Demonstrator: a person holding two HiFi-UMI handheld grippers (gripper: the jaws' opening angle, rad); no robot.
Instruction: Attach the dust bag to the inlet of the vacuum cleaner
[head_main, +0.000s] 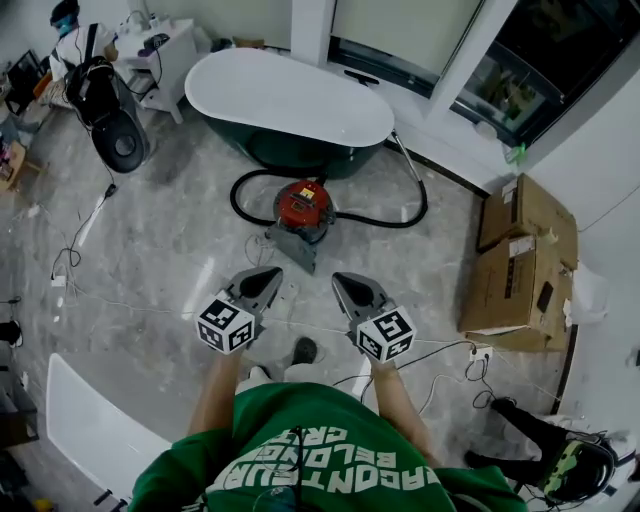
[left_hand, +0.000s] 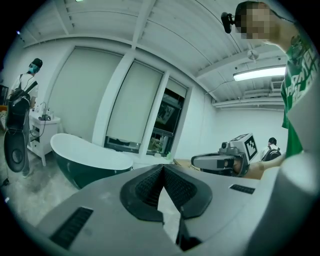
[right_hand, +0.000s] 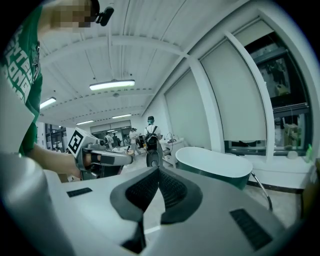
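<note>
**A:** What kind of room was it?

**B:** It was a bright room with a grey marbled floor (head_main: 170, 250). A white bathtub (head_main: 290, 100) with a dark green outside stood by the windows. There was no worktop, so everything for the task lay on the floor.

**A:** Going from the left, what did the person hold?

**B:** The left tool (head_main: 268, 276) was in front of the body, above the floor. Its pads were closed on each other at the tips and nothing was between them. I think it was carried like this only because it had nothing to grip.

**A:** And in the middle?

**B:** The vacuum cleaner (head_main: 303, 205), with its red round top, sat on the floor just before the bathtub. Its black hose (head_main: 400, 215) curved around it. A flat grey piece (head_main: 297, 248) touched its near side. It could have been the dust bag, but it was too small to be sure. I could not see the inlet either, so I could not tell whether a bag sat on it or lay apart.

**A:** And the right side?

**B:** The right tool (head_main: 345, 283) was the same, with its pads together and empty. It was level with the left one and near it. Both pointed toward the vacuum cleaner but were well apart from it, probably because the person stood facing it. Cardboard boxes (head_main: 520, 260) leaned at the right wall.
</note>
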